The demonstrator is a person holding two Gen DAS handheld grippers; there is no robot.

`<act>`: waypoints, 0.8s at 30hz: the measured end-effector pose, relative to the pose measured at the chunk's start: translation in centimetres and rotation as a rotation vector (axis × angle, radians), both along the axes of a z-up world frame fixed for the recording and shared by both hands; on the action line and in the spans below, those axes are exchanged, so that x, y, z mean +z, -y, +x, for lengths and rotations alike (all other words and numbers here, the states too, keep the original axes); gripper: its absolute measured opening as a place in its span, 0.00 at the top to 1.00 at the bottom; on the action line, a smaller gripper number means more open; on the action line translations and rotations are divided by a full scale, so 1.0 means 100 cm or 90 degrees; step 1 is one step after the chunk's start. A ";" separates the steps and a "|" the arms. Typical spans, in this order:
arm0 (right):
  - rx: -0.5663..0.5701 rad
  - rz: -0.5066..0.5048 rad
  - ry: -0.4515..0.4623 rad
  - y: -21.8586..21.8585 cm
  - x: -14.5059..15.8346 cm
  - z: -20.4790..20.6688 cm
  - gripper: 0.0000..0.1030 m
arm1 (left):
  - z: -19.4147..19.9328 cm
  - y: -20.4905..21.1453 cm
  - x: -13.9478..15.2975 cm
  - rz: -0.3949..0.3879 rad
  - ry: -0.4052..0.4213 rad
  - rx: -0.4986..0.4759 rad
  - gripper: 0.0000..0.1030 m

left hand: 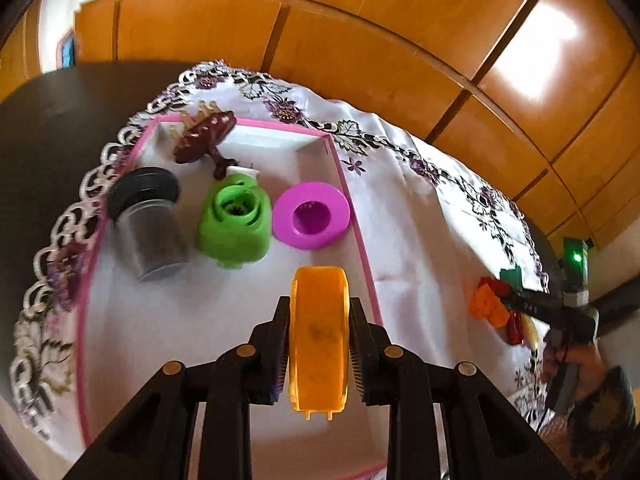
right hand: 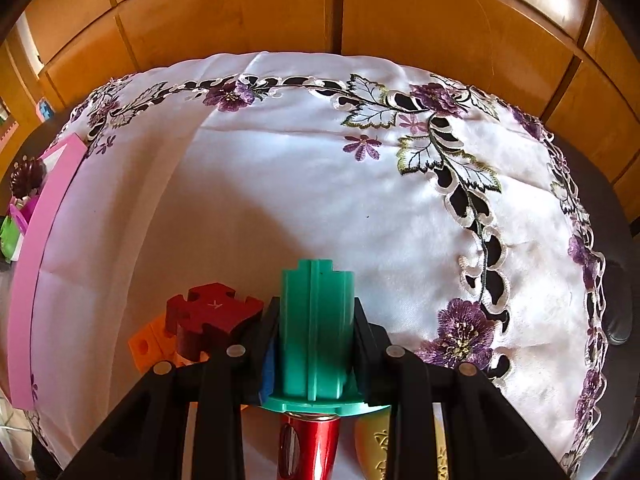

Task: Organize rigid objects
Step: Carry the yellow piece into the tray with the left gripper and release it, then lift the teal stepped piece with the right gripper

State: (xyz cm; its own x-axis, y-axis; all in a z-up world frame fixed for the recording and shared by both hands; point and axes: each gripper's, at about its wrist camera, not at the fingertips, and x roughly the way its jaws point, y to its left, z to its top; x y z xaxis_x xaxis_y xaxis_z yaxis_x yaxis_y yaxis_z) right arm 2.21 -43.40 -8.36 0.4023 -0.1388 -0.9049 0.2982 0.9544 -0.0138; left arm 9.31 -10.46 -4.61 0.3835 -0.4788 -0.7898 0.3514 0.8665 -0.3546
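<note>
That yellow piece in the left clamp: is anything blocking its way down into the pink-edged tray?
Nothing visible does. The yellow piece, clamped in the left gripper, hangs over bare tray floor. The pink ring, green holder and dark jar lie farther back in the tray.

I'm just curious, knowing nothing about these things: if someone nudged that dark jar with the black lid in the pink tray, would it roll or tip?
The jar looks round-sided and seems to lean or lie in the tray, so a nudge would probably roll it. Its clear wall suggests hard, smooth, perhaps slippery material. Dark contents may add weight.
</note>
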 end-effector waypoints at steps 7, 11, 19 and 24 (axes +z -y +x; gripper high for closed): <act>0.006 -0.006 -0.003 -0.001 0.000 0.001 0.71 | 0.033 0.023 -0.025 0.005 -0.032 0.025 0.74; 0.010 -0.010 -0.004 -0.002 -0.001 0.001 0.71 | 0.034 0.022 -0.028 0.018 -0.026 0.031 0.69; 0.015 -0.021 -0.006 -0.003 -0.001 0.002 0.71 | 0.005 0.010 -0.001 0.044 0.049 0.028 0.44; 0.020 -0.035 -0.006 -0.006 -0.001 0.001 0.71 | -0.019 0.003 0.017 0.073 0.110 0.041 0.43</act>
State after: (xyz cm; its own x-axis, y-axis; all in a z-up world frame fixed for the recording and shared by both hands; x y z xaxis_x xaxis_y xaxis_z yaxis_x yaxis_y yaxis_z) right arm 2.33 -42.79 -8.46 0.3992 -0.1758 -0.8999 0.2680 0.9610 -0.0688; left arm 7.37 -10.76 -2.95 0.5450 -0.3595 -0.7575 0.3406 0.9205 -0.1918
